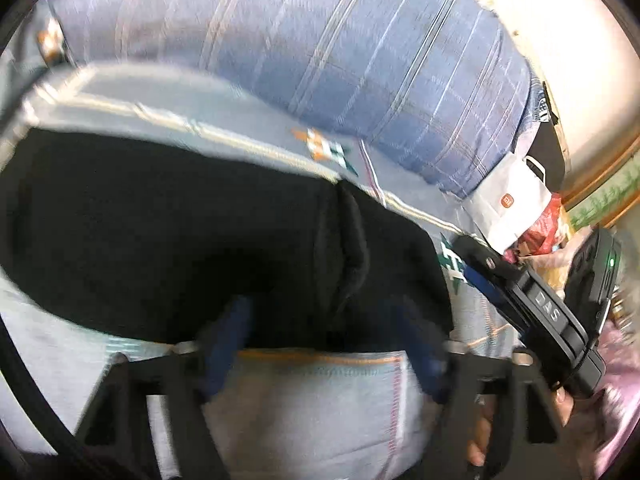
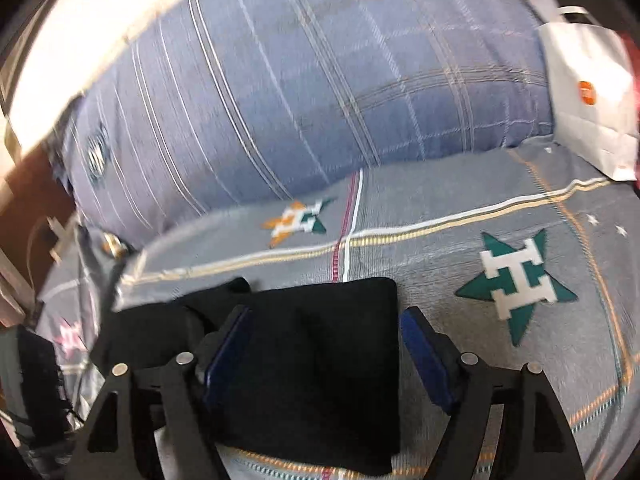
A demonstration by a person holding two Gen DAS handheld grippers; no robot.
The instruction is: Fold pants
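The black pants (image 2: pixel 320 364) lie as a folded, roughly rectangular bundle on the grey star-patterned bedsheet (image 2: pixel 460 208). My right gripper (image 2: pixel 324 320) is open and straddles the bundle. Its left blue pad (image 2: pixel 228 344) is over the cloth and its right pad (image 2: pixel 424 352) is just outside the bundle's right edge; neither presses on it. In the left wrist view the pants (image 1: pixel 180 232) spread dark across the middle. My left gripper (image 1: pixel 324 324) stands open at their near edge, blue pads wide apart, nothing pinched. The other gripper's black housing (image 1: pixel 548 308) shows at right, with a hand below it.
A big blue plaid pillow or rolled quilt (image 2: pixel 300 92) lies along the far side of the bed. A white paper bag (image 2: pixel 588 100) stands at the far right, with a red bag (image 1: pixel 548 220) beside it. A pale wall or headboard (image 2: pixel 100 40) runs behind.
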